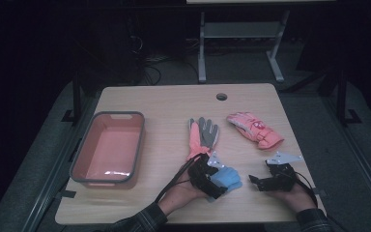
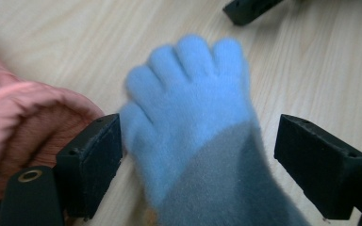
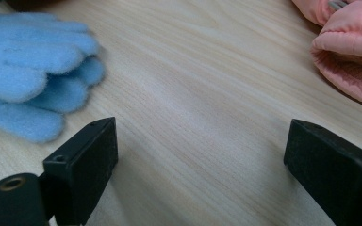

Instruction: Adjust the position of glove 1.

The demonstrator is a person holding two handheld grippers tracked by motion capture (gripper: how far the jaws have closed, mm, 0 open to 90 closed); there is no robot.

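A fluffy blue glove (image 1: 228,178) lies on the wooden table (image 1: 164,106) near its front edge. My left gripper (image 1: 218,183) stands open around it. In the left gripper view the blue glove (image 2: 193,113) lies fingers away between the two wide-apart jaws of the left gripper (image 2: 198,162), with neither pad pressing on it. My right gripper (image 1: 258,182) rests to the right of the glove, pointing left. Its own view has the right gripper (image 3: 200,165) open over bare wood, the blue glove (image 3: 28,80) at the upper left.
An orange and grey work glove (image 1: 200,134) lies just beyond the left gripper, its cuff (image 2: 23,117) beside the left jaw. A pink padded glove (image 1: 255,129) lies at the right. A pink tub (image 1: 141,133) with a grey rim stands at the left. A cable hole (image 1: 221,96) is at the far edge.
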